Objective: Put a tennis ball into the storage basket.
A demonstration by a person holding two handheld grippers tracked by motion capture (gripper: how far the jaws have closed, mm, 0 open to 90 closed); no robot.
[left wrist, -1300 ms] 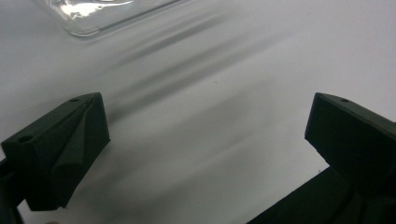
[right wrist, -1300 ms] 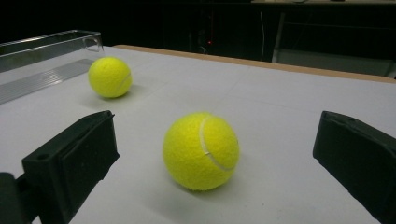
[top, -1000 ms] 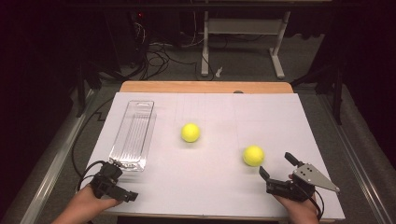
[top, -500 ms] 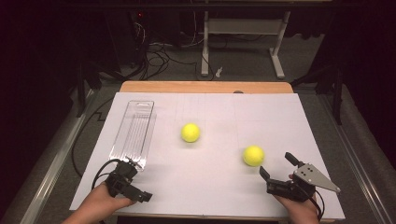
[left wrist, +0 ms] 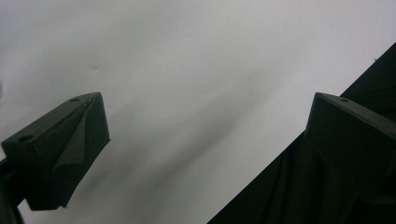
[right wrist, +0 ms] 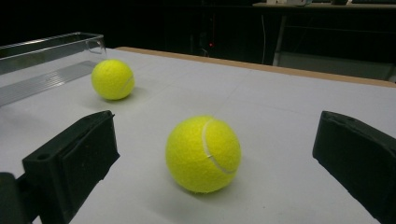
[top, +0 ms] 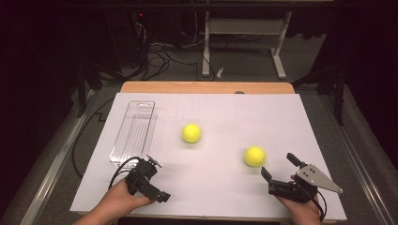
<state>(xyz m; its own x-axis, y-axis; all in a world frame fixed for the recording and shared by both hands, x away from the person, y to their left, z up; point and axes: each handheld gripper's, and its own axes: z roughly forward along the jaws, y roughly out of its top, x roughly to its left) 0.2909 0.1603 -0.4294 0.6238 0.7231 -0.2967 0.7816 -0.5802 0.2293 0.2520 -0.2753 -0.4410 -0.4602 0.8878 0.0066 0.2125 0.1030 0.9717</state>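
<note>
Two yellow tennis balls lie on the white table sheet (top: 220, 187). One ball (top: 191, 133) rests mid-table; it appears at the left in the right gripper view (right wrist: 112, 79). The other ball (top: 255, 156) lies just ahead of my right gripper (top: 279, 167), whose jaws stand wide open and empty. In the right gripper view this nearer ball (right wrist: 204, 154) sits on the sheet a little beyond the gap of the gripper (right wrist: 215, 161), untouched. My left gripper (top: 156, 180) is near the front edge, open and empty. Its own view shows the gripper (left wrist: 205, 140) over bare sheet.
A clear plastic tray (top: 133, 133) lies lengthwise at the left of the sheet, just beyond the left gripper; its end wall (right wrist: 51, 46) is seen behind the far ball. The table's wooden far edge (top: 206, 87) borders a dark floor with cables and a desk frame.
My left gripper has moved to the right along the front edge, from the left corner to below the tray's near end. The right gripper and both balls have stayed put.
</note>
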